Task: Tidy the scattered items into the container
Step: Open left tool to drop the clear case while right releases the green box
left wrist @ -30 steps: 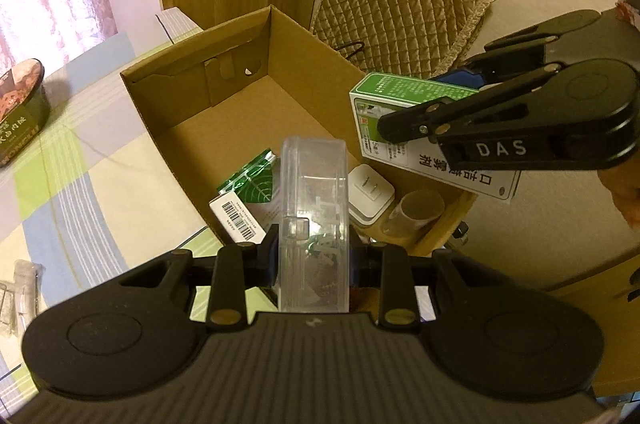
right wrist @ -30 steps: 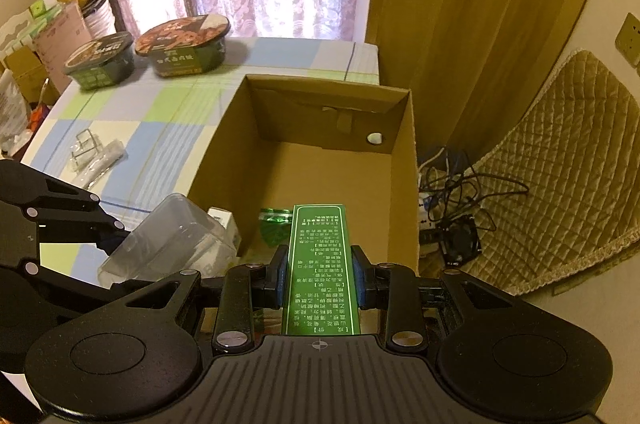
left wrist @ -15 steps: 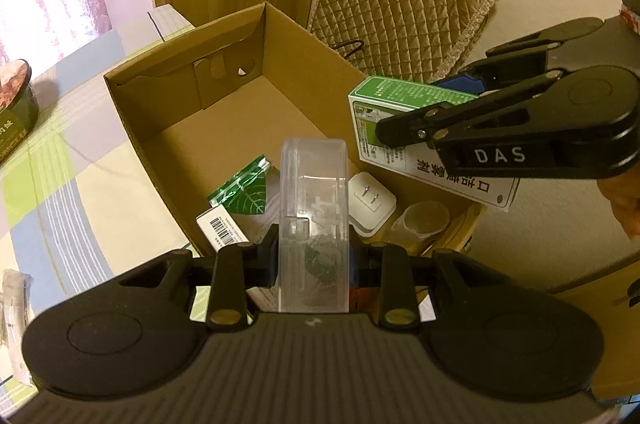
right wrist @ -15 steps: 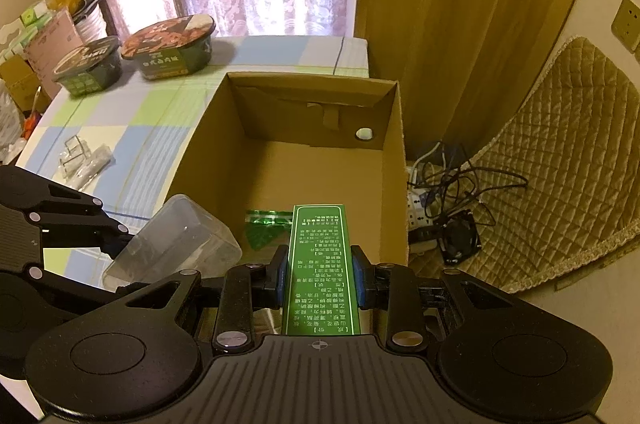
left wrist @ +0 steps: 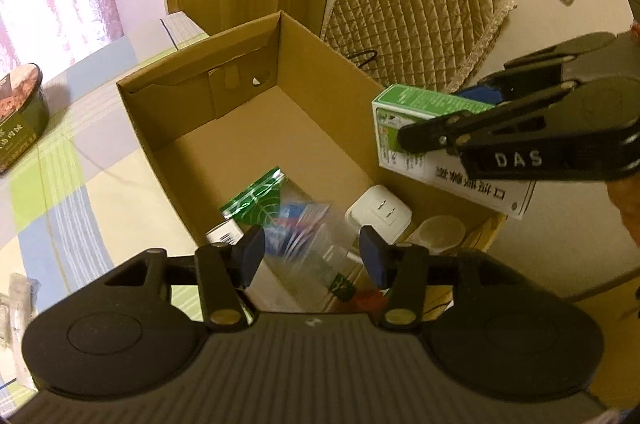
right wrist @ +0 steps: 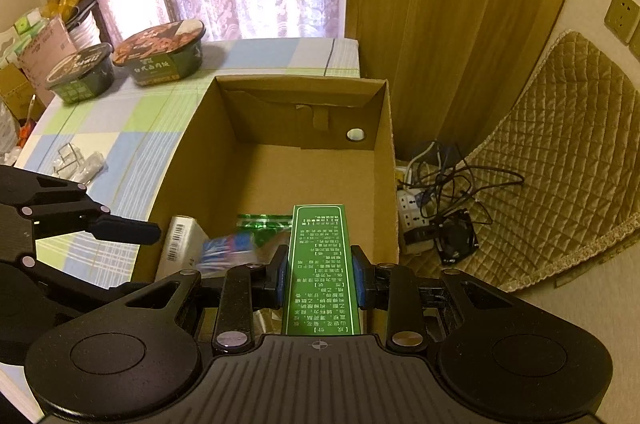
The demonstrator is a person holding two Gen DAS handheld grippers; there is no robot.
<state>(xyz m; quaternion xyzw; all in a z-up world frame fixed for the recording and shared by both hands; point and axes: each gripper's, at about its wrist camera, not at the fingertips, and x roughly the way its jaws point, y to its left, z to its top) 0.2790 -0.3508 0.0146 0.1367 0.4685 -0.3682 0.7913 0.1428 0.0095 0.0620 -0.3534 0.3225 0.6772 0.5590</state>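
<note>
over cardboard box (left wrist: pixel 208 96) | left tool (left wrist: pixel 312 256) spread, clear case (left wrist: pixel 316 244) blurred | right tool (right wrist: pixel 320 274) clamps green carton (right wrist: pixel 320 264)

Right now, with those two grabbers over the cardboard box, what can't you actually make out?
- Clear plastic case, left wrist view: motion-blurred below the open left gripper; contents unreadable.
- Green box, right wrist view: its near end is hidden by the right gripper shut on it.
- Cardboard box, both views: near corner hidden behind the grippers.

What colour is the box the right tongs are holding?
Green on top with white sides; the box shows best in the right wrist view.
</note>
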